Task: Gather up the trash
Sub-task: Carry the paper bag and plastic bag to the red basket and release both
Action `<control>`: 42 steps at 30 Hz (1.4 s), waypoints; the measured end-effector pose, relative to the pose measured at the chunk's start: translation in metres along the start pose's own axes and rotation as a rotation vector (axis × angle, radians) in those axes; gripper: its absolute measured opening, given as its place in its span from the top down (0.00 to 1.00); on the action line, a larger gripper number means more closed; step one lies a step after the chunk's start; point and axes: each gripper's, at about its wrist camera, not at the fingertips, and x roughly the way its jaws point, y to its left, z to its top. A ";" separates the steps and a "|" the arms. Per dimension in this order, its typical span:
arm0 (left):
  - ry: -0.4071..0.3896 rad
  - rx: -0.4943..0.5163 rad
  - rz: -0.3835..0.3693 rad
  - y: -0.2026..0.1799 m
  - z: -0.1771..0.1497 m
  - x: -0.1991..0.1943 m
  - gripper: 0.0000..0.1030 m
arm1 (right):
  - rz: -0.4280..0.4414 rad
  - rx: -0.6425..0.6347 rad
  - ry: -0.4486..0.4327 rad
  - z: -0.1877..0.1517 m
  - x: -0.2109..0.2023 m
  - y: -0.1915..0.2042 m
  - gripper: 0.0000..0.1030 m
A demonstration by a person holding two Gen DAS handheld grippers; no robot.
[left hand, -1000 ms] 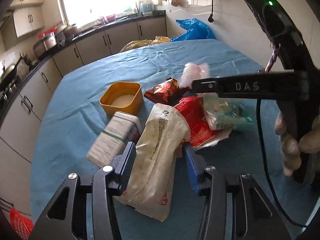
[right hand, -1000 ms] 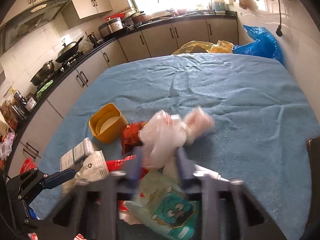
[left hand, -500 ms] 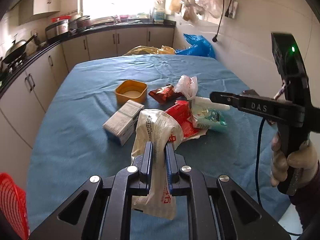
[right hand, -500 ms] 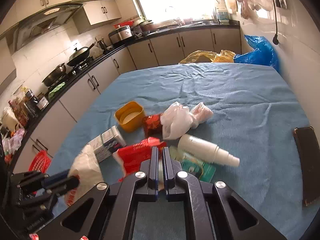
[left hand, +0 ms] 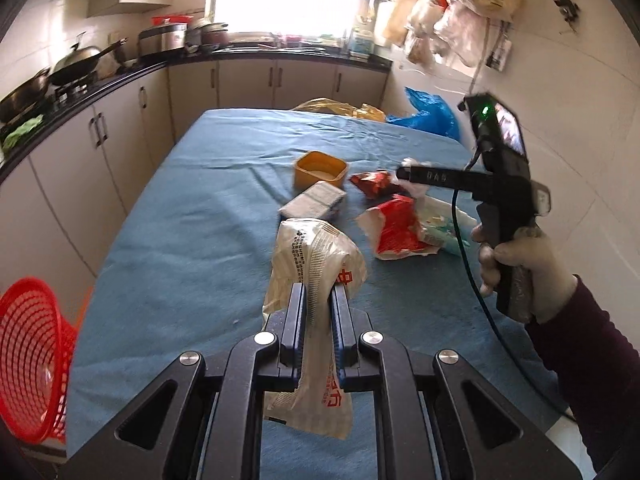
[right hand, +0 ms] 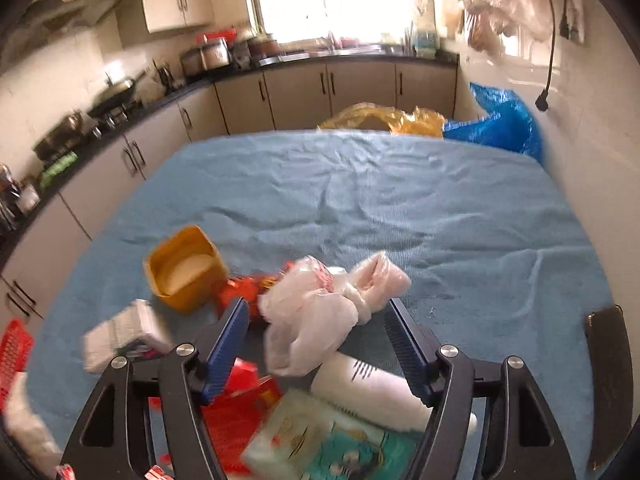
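My left gripper is shut on a cream paper wrapper with red print, lifted off the blue tablecloth. A red mesh basket sits low at the left, off the table's edge. My right gripper is opening its jaws, and a crumpled white plastic bag lies between them without the pads touching it. Under it lie a white bottle and a teal packet. In the left wrist view the right gripper reaches over the trash pile, held by a hand.
A yellow tub, a white carton, red snack wrappers and a dark red packet lie mid-table. A dark phone lies at the right edge. Yellow and blue bags sit behind the table; kitchen cabinets line the left.
My left gripper closed on the cream wrapper and carried it up and back toward the table's near left. My right gripper dropped back onto the white bag and its jaws parted from shut.
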 end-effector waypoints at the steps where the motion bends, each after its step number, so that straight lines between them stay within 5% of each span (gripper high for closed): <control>1: -0.003 -0.012 0.008 0.005 -0.001 -0.003 0.89 | 0.012 0.007 0.022 -0.001 0.005 -0.002 0.68; 15: -0.069 -0.148 0.104 0.045 -0.024 -0.045 0.89 | 0.122 0.003 -0.063 -0.027 -0.080 0.023 0.73; 30: -0.148 -0.239 0.231 0.092 -0.054 -0.104 0.89 | 0.344 -0.212 -0.001 -0.085 -0.120 0.153 0.73; 42: -0.184 -0.348 0.354 0.189 -0.067 -0.136 0.89 | 0.508 -0.300 0.063 -0.092 -0.109 0.258 0.72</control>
